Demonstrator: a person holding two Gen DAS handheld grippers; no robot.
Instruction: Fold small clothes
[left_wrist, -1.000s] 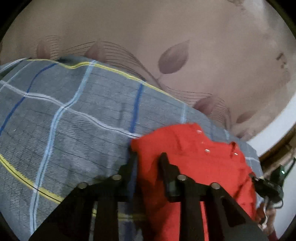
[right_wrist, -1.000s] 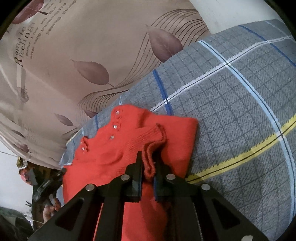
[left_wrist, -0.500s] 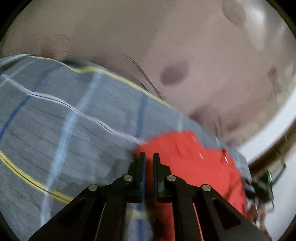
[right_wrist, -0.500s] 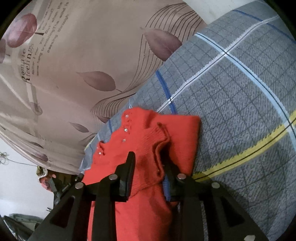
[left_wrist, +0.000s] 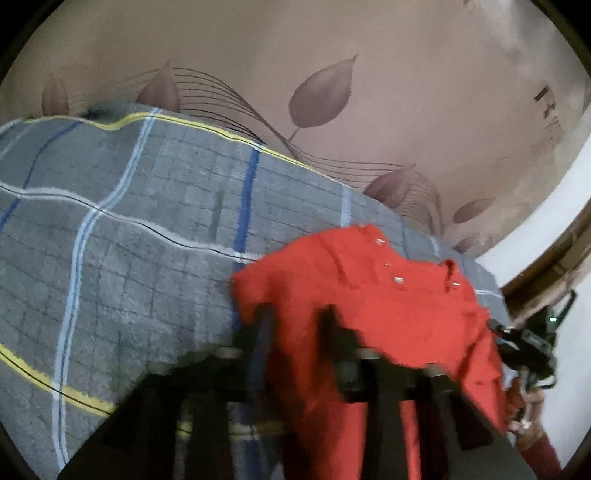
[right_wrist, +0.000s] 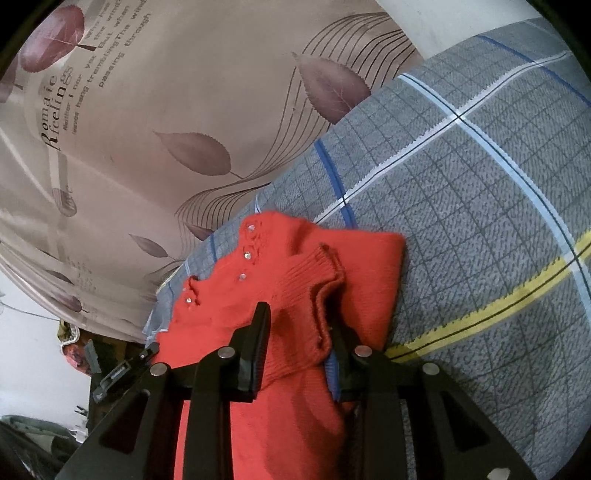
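Red knitted sweater on a grey checked blanket, one hand-held gripper at each side of it.

The left hand-held gripper (left_wrist: 295, 317) is closed on the near edge of the red sweater (left_wrist: 388, 295); the picture is blurred, but the knit fills the gap between its fingers and hangs over them. The sweater lies at the far right part of the checked blanket (left_wrist: 129, 240), close to the leaf-print curtain (right_wrist: 166, 110), with its small shiny buttons facing up. The right hand-held gripper (right_wrist: 299, 325) has just been opening and its jaws stand apart, with the folded-in ribbed sleeve cuff (right_wrist: 321, 266) loose between them.
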